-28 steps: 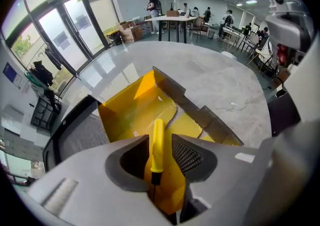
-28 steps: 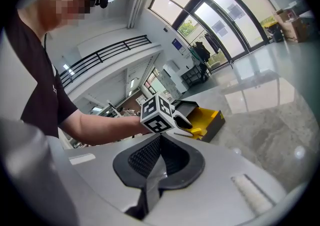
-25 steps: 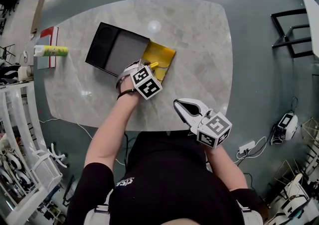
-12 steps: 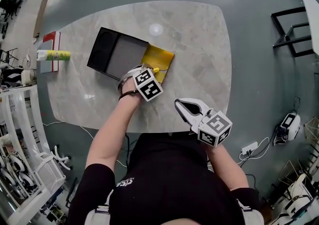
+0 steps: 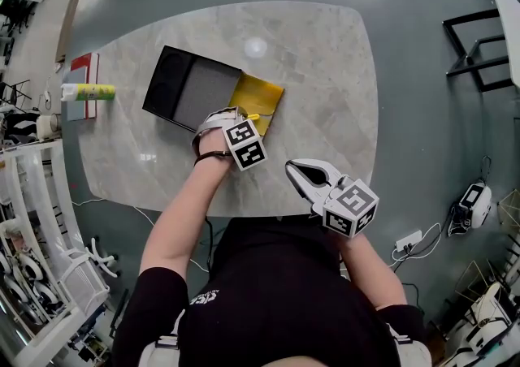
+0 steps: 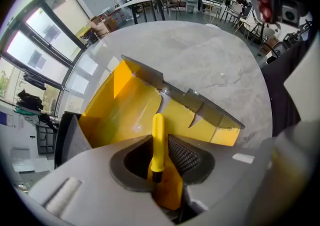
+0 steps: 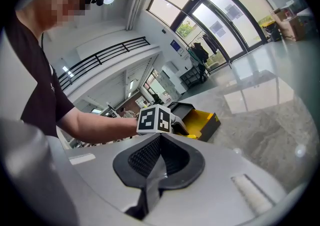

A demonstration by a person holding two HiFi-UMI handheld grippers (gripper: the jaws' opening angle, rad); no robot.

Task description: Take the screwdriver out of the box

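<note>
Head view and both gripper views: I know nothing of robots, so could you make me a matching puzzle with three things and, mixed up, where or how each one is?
Things:
1. screwdriver
2. green-and-yellow tube
3. right gripper

Place or state:
A. jaws together, nothing between them
B. lying in the yellow drawer
C. at the left edge of the table in the head view

Pairs: 1-B, 2-C, 3-A.

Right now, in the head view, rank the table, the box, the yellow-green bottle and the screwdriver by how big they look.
1. table
2. box
3. yellow-green bottle
4. screwdriver, though only part of its yellow handle shows
</note>
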